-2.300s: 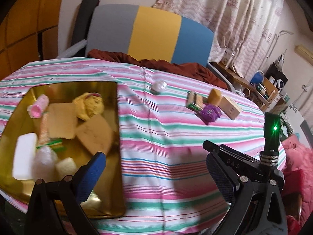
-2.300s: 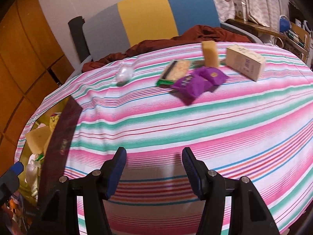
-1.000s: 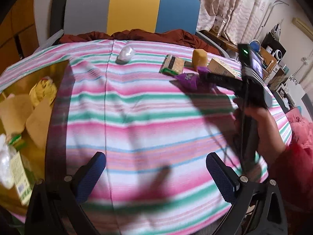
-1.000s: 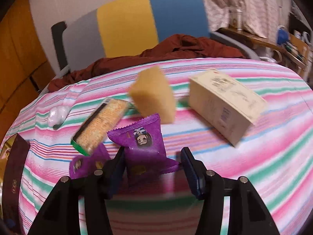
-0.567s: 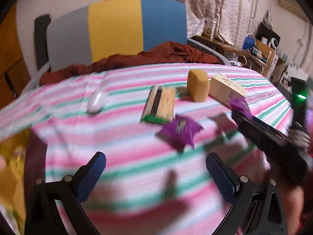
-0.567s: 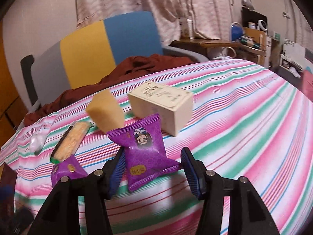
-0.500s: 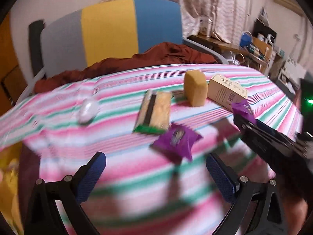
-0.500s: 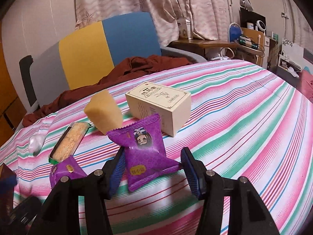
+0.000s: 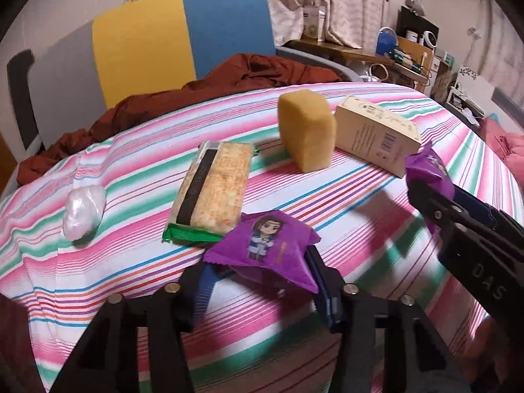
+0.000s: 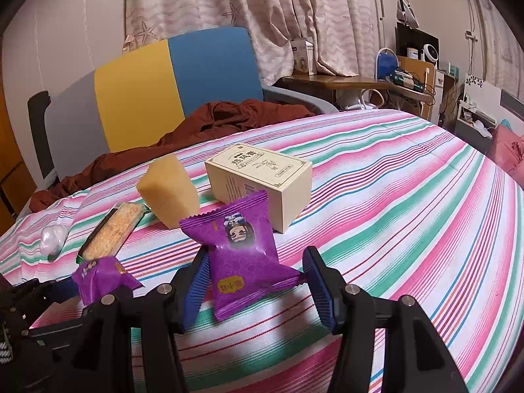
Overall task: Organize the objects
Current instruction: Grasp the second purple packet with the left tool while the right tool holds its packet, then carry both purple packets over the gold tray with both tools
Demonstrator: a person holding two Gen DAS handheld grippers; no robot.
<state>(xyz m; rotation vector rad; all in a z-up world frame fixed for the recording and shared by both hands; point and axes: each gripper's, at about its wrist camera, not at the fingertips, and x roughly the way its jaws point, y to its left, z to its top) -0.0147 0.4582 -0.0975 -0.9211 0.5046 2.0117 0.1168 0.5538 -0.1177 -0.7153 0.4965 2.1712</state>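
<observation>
On the striped table (image 9: 376, 196), two purple snack packets are each pinched by a tool. The left tool (image 9: 262, 281) is closed on one purple packet (image 9: 265, 245), held just in front of the cracker pack (image 9: 213, 186). The right tool (image 10: 253, 281) grips the other purple packet (image 10: 242, 245) by its lower edge, the packet standing upright in front of the cream box (image 10: 262, 180). Besides these two, four things lie on the cloth: one cracker pack with a green end, one yellow sponge block (image 9: 306, 131) beside it, one cream box touching or just beside the sponge, and one small white wrapped lump (image 9: 83, 211) well apart to the left.
</observation>
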